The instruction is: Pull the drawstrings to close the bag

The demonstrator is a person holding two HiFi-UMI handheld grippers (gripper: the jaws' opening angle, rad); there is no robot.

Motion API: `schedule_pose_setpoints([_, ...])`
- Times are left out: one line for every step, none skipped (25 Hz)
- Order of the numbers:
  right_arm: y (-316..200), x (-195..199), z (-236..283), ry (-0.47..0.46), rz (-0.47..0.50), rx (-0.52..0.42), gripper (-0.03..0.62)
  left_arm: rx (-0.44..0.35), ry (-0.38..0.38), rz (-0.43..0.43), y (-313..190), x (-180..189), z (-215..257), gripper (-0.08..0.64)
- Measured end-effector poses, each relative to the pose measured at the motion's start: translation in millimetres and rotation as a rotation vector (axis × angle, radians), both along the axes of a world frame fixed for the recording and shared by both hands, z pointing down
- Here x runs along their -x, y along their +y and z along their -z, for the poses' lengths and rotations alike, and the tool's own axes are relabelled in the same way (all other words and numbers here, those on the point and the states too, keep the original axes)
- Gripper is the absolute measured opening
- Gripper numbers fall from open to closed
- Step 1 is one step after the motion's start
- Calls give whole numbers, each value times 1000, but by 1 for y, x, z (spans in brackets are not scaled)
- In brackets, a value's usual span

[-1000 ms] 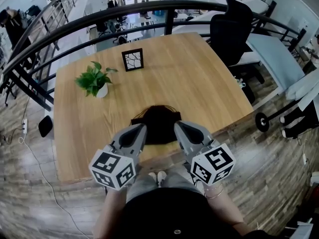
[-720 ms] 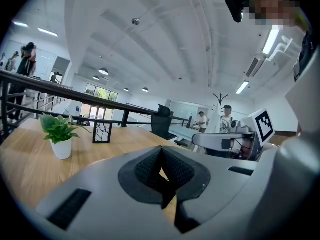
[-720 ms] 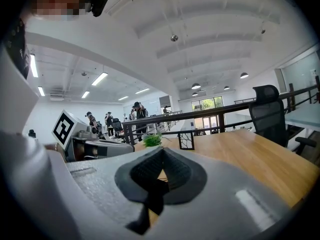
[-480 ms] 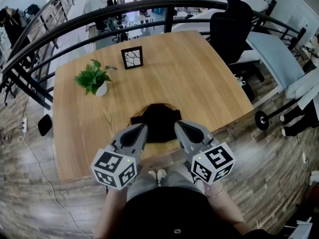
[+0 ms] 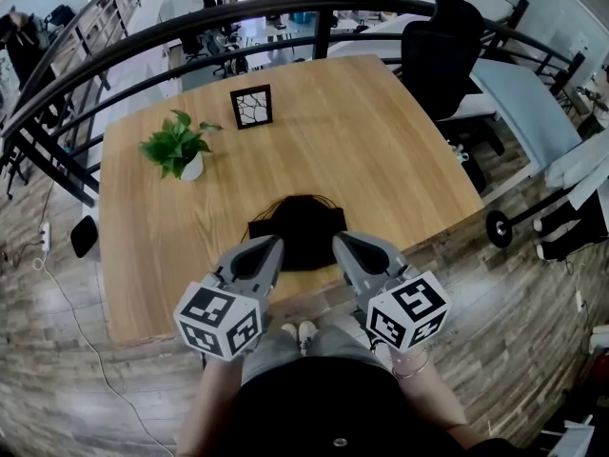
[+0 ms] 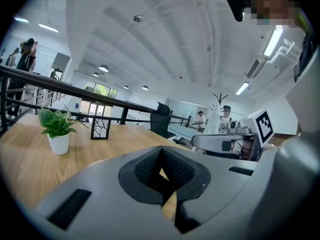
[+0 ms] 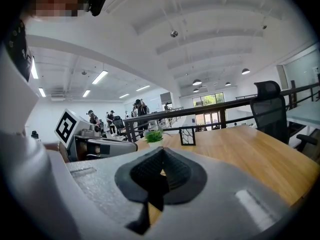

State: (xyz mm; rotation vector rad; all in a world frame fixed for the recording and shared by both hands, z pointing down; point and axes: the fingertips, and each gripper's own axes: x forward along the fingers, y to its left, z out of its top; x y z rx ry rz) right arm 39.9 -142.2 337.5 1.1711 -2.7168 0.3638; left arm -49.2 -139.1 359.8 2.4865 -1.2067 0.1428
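Black bag [image 5: 298, 227] flat on wooden table [image 5: 390, 150], near front edge. Left gripper [image 5: 270, 246], right gripper [image 5: 341, 242] side by side, tips at bag's near side. Potted plant [image 5: 178, 148], picture frame [image 5: 252, 107] farther back, well apart from bag.

Grey left tool [image 5: 270, 246], grey right tool [image 5: 340, 242], black-and-white marker cubes [image 5: 217, 322], black top [image 5: 324, 409], bracelet [image 5: 412, 370]

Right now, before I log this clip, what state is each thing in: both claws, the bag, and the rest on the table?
left claw: shut, empty, at the bag's left edge.
right claw: shut, empty, at the bag's right edge.
black bag: lying on the table between the claws; whether its mouth is open or closed cannot be told.
potted plant: upright.
picture frame: standing upright.
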Motion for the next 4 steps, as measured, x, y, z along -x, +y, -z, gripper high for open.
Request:
schedule_pose_setpoints([-1, 0, 0, 1, 1, 0, -3, 0, 1, -1, 0, 0, 0, 14])
schedule_pose_setpoints([-1, 0, 0, 3, 1, 1, -2, 0, 1, -1, 0, 0, 0, 14])
schedule_pose_setpoints([-2, 0, 0, 4, 1, 2, -2, 0, 1, -2, -1, 0, 0, 14])
schedule_pose_setpoints([-2, 0, 1, 5, 0, 3, -2, 1, 1, -2, -1, 0, 0, 14])
